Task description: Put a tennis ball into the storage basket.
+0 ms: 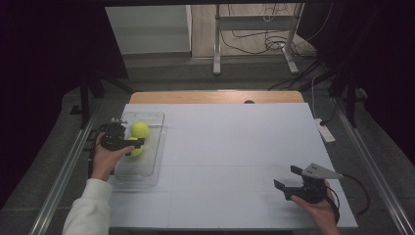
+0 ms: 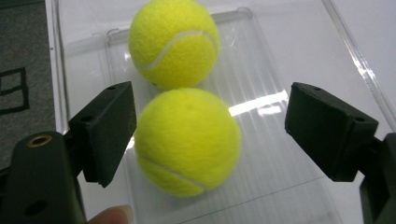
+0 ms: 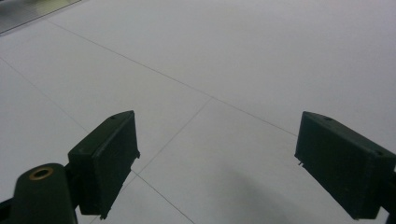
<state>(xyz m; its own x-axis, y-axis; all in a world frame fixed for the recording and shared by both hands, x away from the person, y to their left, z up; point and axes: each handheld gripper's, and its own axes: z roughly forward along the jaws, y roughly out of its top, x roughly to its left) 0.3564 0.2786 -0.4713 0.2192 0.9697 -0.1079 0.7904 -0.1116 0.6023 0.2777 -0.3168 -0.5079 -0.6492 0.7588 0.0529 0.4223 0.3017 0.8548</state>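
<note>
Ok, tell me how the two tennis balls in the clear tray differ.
The near tennis ball sits between the open jaws of the left gripper; the far tennis ball lies beyond them. The far one shows a broad white seam curve, the near one only a thin seam low down. Both are yellow-green, touching, inside the clear tray.

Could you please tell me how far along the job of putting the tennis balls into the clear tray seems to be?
Two tennis balls lie in the clear tray: the far ball and the near ball, touching each other. The left gripper is open around the near ball, a clear gap on one side, so that ball looks released. The right gripper is open over the bare white table. What is left: probably only drawing the left gripper back.
</note>
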